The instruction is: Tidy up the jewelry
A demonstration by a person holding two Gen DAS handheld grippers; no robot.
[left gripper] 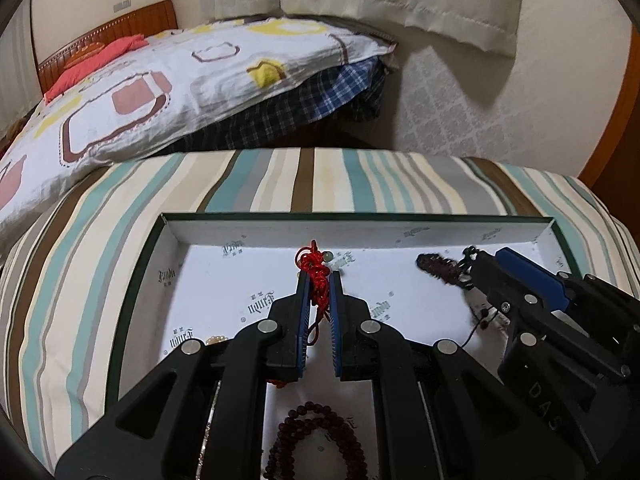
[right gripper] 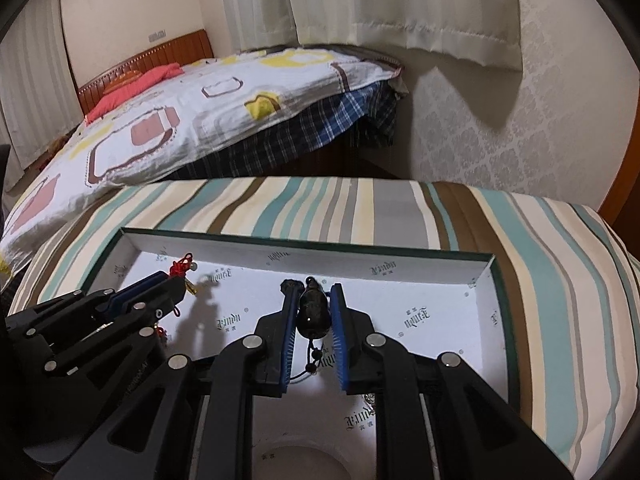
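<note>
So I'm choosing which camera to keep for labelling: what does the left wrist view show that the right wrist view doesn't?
Only the left wrist view shows the dark red bead strand lying near the camera and pale beads behind the left gripper.

Only the right wrist view shows the dark pendant clearly, clamped in the right gripper.

Both show the white-lined box, the striped cloth, and the red knotted cord the left gripper pinches.

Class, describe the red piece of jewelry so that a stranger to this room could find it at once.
Start at the striped cushion and the shallow white-lined box lying on it. Over the box floor, the left claw is shut on a red knotted cord charm. It is the only bright red piece; the beads nearby are dark brown.
</note>
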